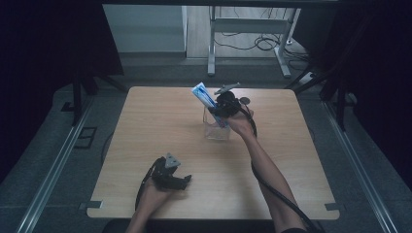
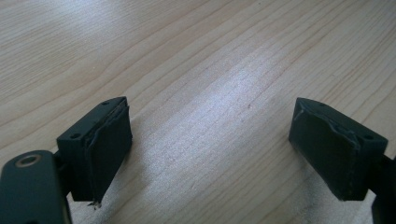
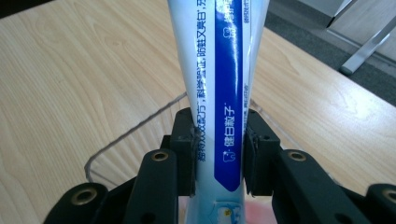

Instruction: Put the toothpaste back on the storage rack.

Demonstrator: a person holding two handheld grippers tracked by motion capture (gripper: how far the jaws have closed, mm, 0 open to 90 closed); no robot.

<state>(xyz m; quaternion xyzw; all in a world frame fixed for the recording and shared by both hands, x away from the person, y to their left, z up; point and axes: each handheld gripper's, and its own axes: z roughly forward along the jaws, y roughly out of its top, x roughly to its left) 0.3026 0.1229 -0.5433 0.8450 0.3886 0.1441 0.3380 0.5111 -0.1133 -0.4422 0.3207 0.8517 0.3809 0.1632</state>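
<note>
Pale wood grain covers the square light wooden tabletop [image 1: 160, 116], which sits on a grey floor with dark curtains at both sides. Toward the far middle of it stands a clear square plastic cup [image 1: 216, 127], and a white and blue toothpaste tube with printed lettering [image 1: 204, 96] rises out of it, leaning to the far left so its flat crimped end pokes above the rim.

The right gripper [image 1: 219, 109] is over the cup, held by the person's right hand, whose forearm stretches in from the near right edge with a black cable trailing along it. In the right gripper view the tube [image 3: 224, 93] runs up between the two black jaws, and the pads [image 3: 185, 154] press against its sides from left and right, so the jaws stand narrow and clamped on the tube. The cup's transparent rim [image 3: 135, 128] curves around behind the jaws, with the table beneath it.

The left gripper [image 1: 182, 180] lies low at the near left part of the table, well apart from the cup, in the person's left hand. In the left gripper view its two jaws stand wide, with bare wood [image 2: 205, 93] between the pads [image 2: 109, 144] and nothing held
</note>
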